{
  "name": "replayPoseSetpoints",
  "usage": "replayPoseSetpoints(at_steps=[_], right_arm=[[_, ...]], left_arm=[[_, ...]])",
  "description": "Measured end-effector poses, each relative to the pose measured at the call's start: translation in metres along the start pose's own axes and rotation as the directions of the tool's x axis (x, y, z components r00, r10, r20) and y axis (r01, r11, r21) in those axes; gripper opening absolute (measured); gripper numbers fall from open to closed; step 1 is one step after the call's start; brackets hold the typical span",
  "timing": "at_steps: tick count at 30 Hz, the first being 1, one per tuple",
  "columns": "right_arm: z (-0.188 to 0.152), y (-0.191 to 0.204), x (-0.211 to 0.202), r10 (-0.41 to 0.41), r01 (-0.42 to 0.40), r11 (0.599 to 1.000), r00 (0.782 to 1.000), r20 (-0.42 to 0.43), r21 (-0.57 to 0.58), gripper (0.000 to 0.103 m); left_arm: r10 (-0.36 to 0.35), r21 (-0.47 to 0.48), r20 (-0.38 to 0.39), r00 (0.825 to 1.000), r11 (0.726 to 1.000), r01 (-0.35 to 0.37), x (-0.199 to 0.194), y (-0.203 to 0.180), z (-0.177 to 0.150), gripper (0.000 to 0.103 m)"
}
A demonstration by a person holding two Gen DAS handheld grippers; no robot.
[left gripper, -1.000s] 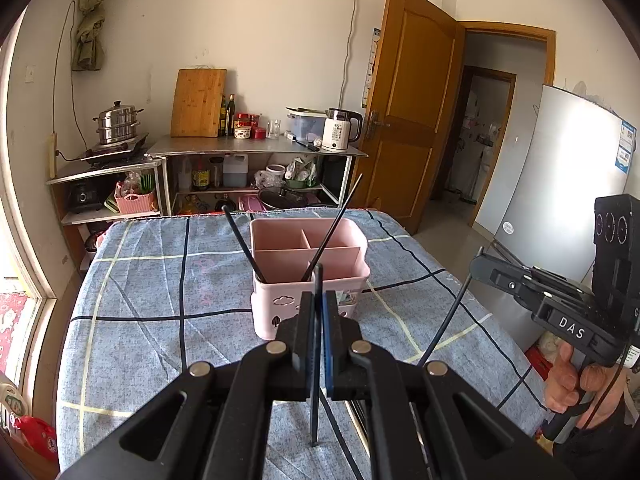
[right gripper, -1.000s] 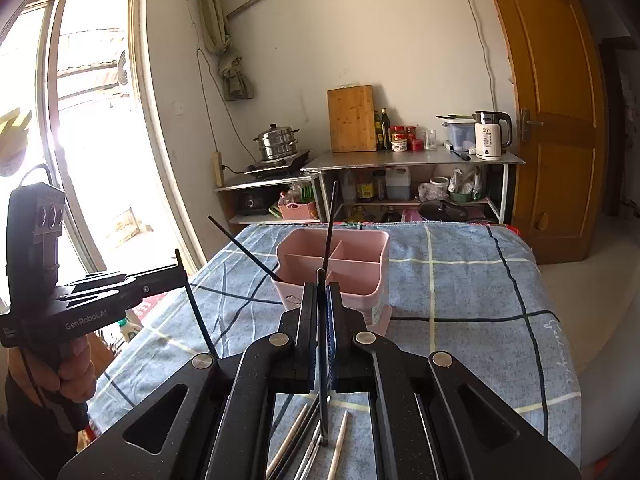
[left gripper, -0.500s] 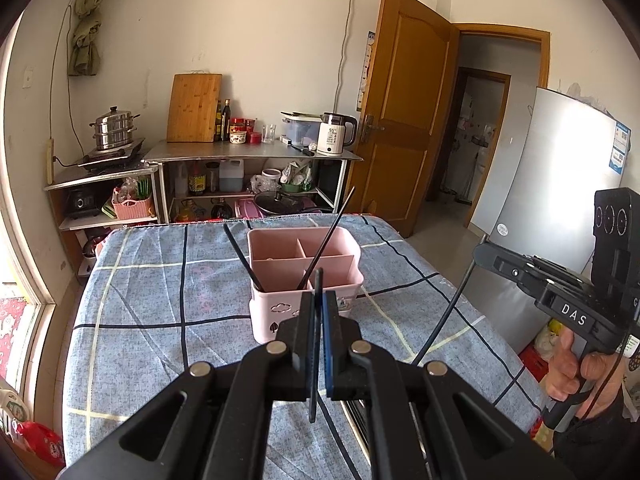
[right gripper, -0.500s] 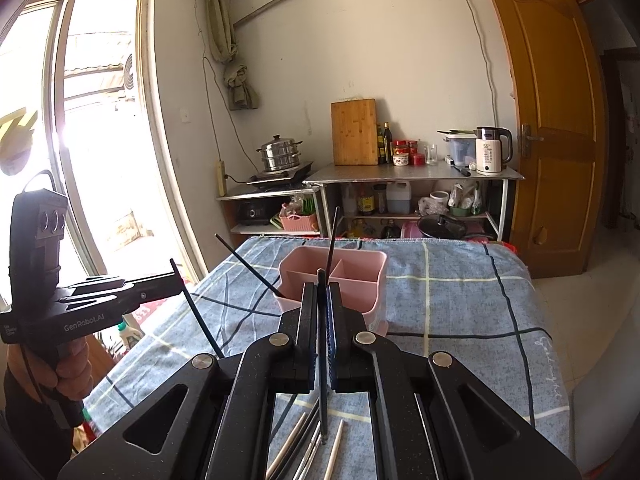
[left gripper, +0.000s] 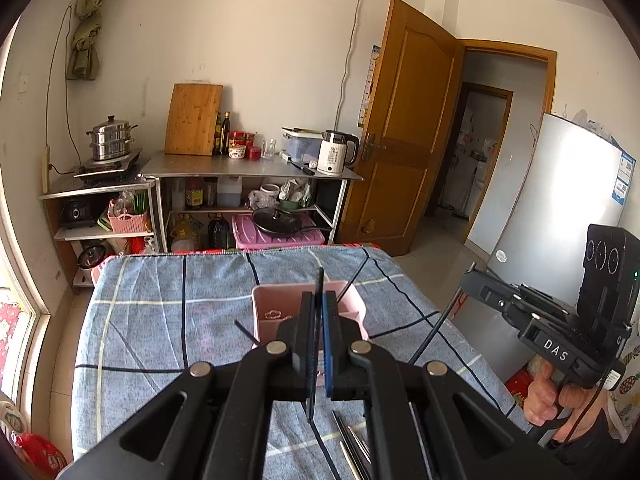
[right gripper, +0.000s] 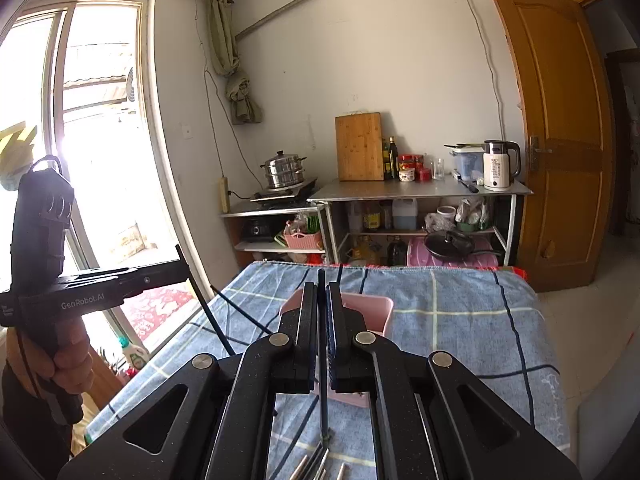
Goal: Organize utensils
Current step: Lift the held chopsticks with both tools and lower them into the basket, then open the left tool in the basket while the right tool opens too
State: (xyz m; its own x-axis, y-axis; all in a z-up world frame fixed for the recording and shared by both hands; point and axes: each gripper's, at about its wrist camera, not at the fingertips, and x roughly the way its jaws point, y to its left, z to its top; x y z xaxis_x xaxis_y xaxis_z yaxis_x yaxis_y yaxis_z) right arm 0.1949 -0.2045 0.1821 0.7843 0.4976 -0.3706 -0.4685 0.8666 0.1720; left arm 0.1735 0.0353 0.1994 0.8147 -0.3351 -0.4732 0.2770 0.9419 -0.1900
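Blue checked tablecloth (left gripper: 160,320), pink organizer (left gripper: 272,312) behind both tools, each clamping a black chopstick (left gripper: 319,280).

Two black hand-held grippers

Round silver screws are seen on each black hand-held gripper (left gripper: 316,304). "DAS" is printed on the right hand-held gripper (left gripper: 468,276), "GenRobot.AI" on the left.

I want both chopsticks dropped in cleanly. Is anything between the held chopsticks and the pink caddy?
Nothing visible: only bare tablecloth lies between each claw's black chopstick and the pink caddy. Two chopsticks already lean inside it.
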Motion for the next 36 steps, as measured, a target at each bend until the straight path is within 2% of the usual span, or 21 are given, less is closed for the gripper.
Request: replayPoseSetpoints(at_steps=[9, 17, 25, 36], right_arm=[[0.04, 0.007, 0.015, 0.029, -0.029, 1.0, 0.997, 0.078, 0.005, 0.004], [0.058, 0.008, 0.035, 0.028, -0.03, 0.999, 0.991, 0.127, 0.013, 0.004], [0.055, 0.005, 0.059, 0.025, -0.028, 0.999, 0.99, 0.136, 0.023, 0.004], [0.027, -0.012, 0.092, 0.009, -0.011, 0.998, 1.0, 0.028, 0.057, 0.004]], left_arm=[[0.005, -0.002, 0.079, 0.997, 1.0, -0.005, 0.0, 0.006, 0.048, 0.004], [0.021, -0.016, 0.094, 0.995, 1.0, -0.019, 0.022, 0.018, 0.065, 0.004], [0.024, -0.048, 0.084, 0.996, 0.999, -0.02, 0.046, 0.039, 0.057, 0.004], [0.036, -0.081, -0.014, 0.999, 0.996, -0.037, 0.082, 0.056, 0.029, 0.004]])
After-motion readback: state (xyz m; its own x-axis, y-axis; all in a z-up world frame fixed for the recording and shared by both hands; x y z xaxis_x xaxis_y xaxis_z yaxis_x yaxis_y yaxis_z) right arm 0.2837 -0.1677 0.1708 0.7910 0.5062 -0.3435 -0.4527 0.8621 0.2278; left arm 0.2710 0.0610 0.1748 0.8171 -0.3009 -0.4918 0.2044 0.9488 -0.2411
